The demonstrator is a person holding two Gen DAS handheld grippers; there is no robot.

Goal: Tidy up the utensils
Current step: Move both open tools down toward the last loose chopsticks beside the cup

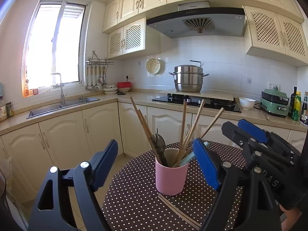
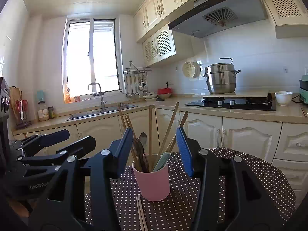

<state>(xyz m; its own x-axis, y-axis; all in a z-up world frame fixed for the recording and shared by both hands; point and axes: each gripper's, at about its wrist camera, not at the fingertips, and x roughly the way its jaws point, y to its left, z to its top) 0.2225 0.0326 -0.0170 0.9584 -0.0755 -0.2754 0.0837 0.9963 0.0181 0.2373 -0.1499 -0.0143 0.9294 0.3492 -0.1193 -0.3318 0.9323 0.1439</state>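
Observation:
A pink cup (image 1: 171,177) (image 2: 154,182) stands upright on the round table with a brown dotted cloth (image 1: 130,196) (image 2: 256,175). It holds several wooden chopsticks (image 1: 182,127) (image 2: 150,130), a dark spoon (image 1: 160,144) (image 2: 139,150) and a pale green utensil (image 2: 161,161). A loose pair of chopsticks (image 1: 177,209) (image 2: 141,213) lies on the cloth in front of the cup. My left gripper (image 1: 156,144) (image 2: 77,137) is open, short of the cup, with nothing in it. To its right my right gripper (image 2: 155,134) (image 1: 250,132) is also open and empty, its blue pads apart on either side of the utensil tops.
Beyond the table runs an L-shaped counter with a sink (image 1: 61,105) (image 2: 100,112), a hob (image 1: 196,102) bearing a steel steamer pot (image 1: 188,79) (image 2: 221,80), a white bowl (image 1: 246,103), a green appliance (image 1: 274,102) and bottles (image 1: 297,104). Ladles hang on a wall rack (image 1: 96,77).

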